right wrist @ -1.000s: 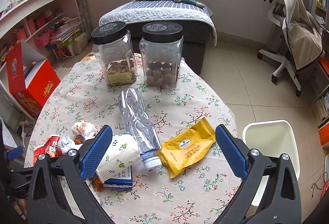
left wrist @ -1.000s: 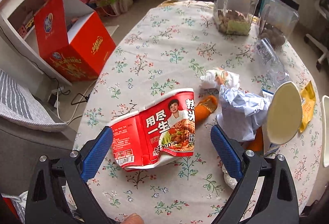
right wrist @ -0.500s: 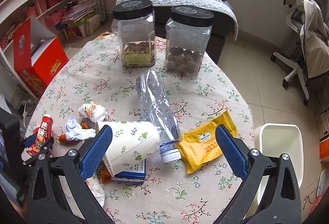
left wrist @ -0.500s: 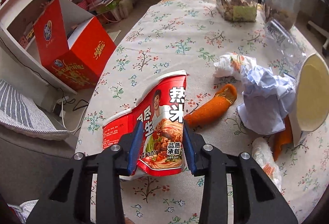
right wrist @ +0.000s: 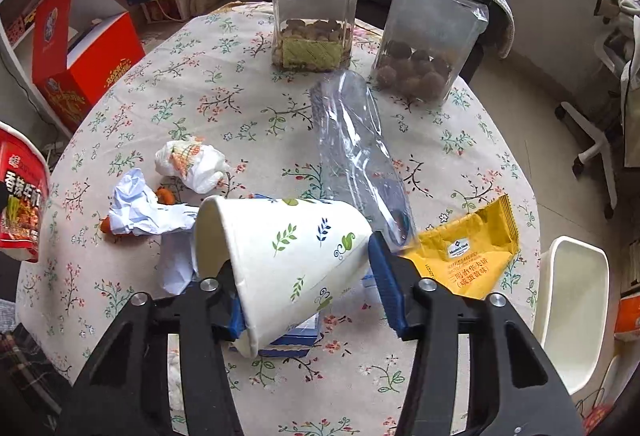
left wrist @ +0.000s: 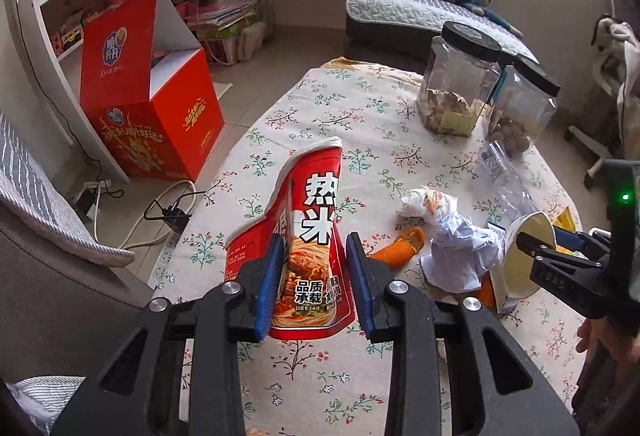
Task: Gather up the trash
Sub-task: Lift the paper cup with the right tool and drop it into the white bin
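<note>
Evidently, both pairs of tongs have gone from wide apart to closing within the last second. The left gripper has just been closing and is now clenched on the crushed red noodle cup, which it holds lifted above the table; a second ago that cup lay flat on the cloth between spread jaws. The right gripper has just been closing around the paper cup, which lies on its side over a blue carton; the right pad touches the cup's base, the left pad is hidden under its rim, so a firm grasp cannot be confirmed. Remaining litter: plastic bottle at twelve o'clock of the paper cup, yellow wrapper at three, crumpled paper at nine. Judgement: two items secured or nearly so, none yet binned.
</note>
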The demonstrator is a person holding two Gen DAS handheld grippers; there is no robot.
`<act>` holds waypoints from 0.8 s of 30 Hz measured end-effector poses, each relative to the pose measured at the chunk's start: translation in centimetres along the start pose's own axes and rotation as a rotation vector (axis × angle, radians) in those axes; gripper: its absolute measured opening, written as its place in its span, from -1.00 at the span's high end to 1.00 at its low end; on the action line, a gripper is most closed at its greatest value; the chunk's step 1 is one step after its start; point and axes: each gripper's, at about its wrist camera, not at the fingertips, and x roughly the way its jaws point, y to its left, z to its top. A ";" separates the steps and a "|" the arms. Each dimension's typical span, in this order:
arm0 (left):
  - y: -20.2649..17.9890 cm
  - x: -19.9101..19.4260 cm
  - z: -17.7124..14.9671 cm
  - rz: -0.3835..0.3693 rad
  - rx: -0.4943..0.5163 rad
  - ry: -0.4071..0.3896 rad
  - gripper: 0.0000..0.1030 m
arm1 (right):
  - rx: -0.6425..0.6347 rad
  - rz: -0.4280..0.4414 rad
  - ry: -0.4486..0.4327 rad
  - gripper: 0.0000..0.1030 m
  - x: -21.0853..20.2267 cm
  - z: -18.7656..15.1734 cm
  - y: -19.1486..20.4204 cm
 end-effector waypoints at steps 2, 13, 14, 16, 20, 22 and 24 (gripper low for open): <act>0.0 -0.3 -0.1 -0.012 -0.009 -0.004 0.37 | 0.009 0.017 0.000 0.70 0.0 0.1 -0.5; -0.1 -1.9 0.9 -0.077 -0.059 -0.030 0.37 | 0.064 0.159 -0.101 0.98 -4.7 1.0 -1.9; 0.0 -2.1 1.0 -0.083 -0.065 -0.031 0.37 | 0.068 0.166 -0.114 0.98 -5.2 1.1 -2.0; -0.2 -2.4 1.2 -0.085 -0.070 -0.039 0.37 | 0.073 0.178 -0.137 0.98 -6.1 1.4 -2.3; -0.5 -3.1 1.4 -0.084 -0.067 -0.056 0.37 | 0.087 0.197 -0.176 0.98 -7.6 1.6 -3.0; -0.9 -3.4 1.6 -0.084 -0.066 -0.063 0.37 | 0.092 0.202 -0.192 0.98 -8.2 1.6 -3.4; -1.4 -3.8 1.7 -0.085 -0.061 -0.072 0.37 | 0.098 0.209 -0.203 0.98 -8.7 1.6 -3.8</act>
